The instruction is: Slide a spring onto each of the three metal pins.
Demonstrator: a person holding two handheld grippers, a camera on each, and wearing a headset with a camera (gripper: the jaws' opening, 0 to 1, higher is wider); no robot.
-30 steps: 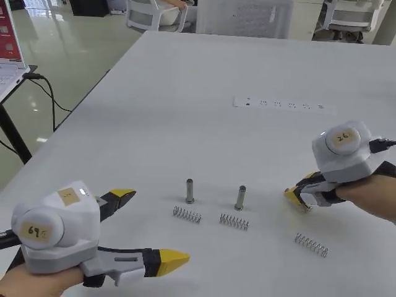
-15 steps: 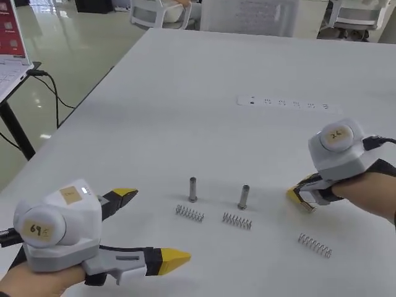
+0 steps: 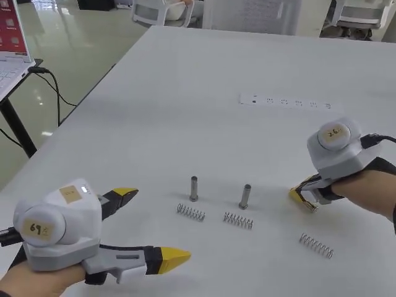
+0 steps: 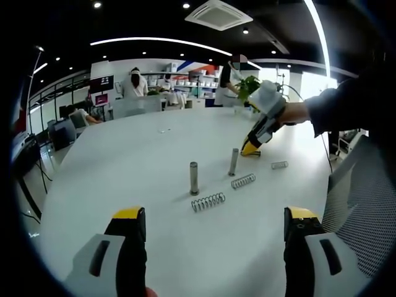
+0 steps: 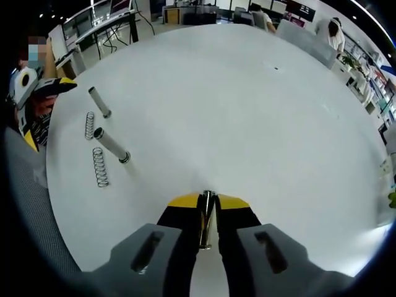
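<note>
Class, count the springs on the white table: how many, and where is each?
3. The left spring lies beside the left pin, the middle spring beside the right pin, the right spring near the right gripper. None seems hidden.

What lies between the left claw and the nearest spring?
Nothing visible. Bare table separates the open left claw from the spring lying beside the leftmost pin.
</note>
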